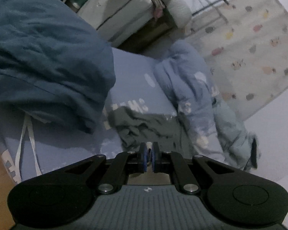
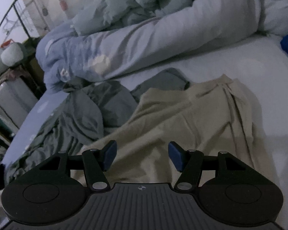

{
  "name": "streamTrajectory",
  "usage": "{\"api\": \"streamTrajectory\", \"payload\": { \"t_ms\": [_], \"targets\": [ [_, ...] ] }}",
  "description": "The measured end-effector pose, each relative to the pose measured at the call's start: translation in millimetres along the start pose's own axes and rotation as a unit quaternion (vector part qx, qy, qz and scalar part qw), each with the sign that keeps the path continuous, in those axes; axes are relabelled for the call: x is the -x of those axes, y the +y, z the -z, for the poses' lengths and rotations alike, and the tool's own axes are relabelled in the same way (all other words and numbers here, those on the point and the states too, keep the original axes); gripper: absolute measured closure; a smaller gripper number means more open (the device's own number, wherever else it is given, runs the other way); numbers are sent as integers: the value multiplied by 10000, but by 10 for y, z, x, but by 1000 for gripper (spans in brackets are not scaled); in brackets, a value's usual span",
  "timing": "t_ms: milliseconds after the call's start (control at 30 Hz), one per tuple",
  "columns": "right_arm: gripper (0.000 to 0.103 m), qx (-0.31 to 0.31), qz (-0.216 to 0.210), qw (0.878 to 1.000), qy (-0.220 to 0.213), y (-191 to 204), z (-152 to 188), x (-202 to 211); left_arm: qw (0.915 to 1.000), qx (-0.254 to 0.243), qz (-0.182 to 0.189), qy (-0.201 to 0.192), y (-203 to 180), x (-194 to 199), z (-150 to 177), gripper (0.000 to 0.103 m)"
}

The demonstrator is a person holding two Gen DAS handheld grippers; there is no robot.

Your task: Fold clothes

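Observation:
A beige garment lies rumpled on the bed. My right gripper hovers just over its near part, open, and the pads do not touch the cloth. A crumpled grey garment lies to its left, partly under it, and shows again as the grey garment in the left wrist view. My left gripper is shut, with a pale sliver of cloth pinched between its pads and beige fabric showing under the fingers; it looks like the beige garment's edge.
A dark blue garment with white drawstrings fills the left of the left wrist view. A bunched light blue duvet runs along the back of the bed. Storage boxes and a patterned curtain stand beyond the light blue printed sheet.

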State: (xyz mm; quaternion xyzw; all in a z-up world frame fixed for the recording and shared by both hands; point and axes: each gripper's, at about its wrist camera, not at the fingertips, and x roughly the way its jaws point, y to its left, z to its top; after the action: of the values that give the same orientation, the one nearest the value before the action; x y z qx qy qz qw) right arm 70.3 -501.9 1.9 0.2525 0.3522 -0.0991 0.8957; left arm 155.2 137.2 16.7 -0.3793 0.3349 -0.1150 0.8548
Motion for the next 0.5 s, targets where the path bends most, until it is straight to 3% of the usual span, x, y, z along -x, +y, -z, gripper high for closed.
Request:
{"api": "streamTrajectory", "payload": {
  "t_ms": [100, 167, 267, 367, 433, 500],
  "targets": [
    [39, 129, -27, 9999, 15, 108, -54, -1, 9948, -718, 525, 493, -157, 17, 259, 95],
    [39, 239, -26, 9997, 16, 187, -91, 0, 9807, -1378, 1027, 936, -345, 73, 571, 95],
    [39, 464, -14, 9989, -15, 310, -175, 20, 9437, -1976, 1985, 1759, -671, 177, 1205, 95],
    [39, 622, -14, 9981, -28, 422, -245, 32, 9036, -1928, 2778, 2628, -894, 231, 1786, 95],
    [39, 712, -28, 9975, -24, 493, -267, 34, 8771, -1959, 3087, 3115, -983, 252, 2117, 95],
    [39, 755, -58, 9971, 0, 554, -273, 32, 8568, -1970, 3162, 3566, -986, 229, 2395, 95]
  ]
}}
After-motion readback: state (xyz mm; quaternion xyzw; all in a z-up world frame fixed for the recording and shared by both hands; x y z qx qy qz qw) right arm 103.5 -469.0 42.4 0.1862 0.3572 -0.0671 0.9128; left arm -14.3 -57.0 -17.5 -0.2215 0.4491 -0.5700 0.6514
